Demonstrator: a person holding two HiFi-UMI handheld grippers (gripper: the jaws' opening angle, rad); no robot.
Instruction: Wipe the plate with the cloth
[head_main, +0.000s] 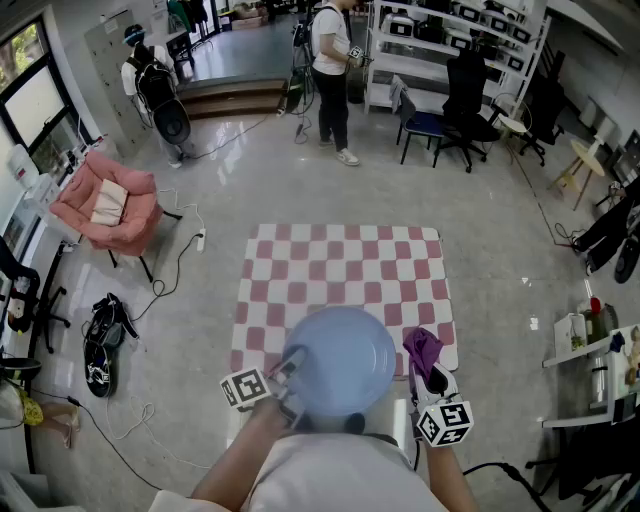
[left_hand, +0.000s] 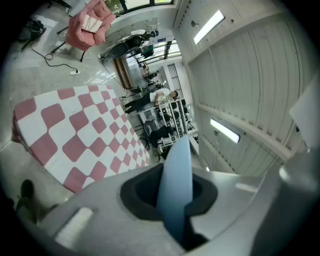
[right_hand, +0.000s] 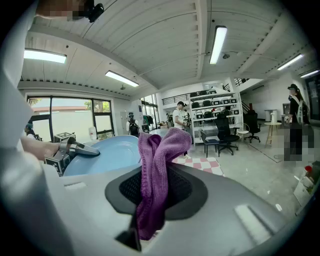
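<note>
left gripper (head_main: 288, 368) jaws pinching the near-left rim of the light blue plate (head_main: 342, 358). the plate shows edge-on between the jaws in the left gripper view. plate is held over the near edge of the table (head_main: 340, 262), which has a red and white checked cover. right gripper (head_main: 432, 378) jaws pressed onto the purple cloth (right_hand: 153, 170), bunched, top poking up past the jaws, tail hanging below. cloth just beside the plate's right rim, can't tell if touching. pink armchair (head_main: 105, 205) on the floor at left, person (head_main: 330, 60) standing far back.
</note>
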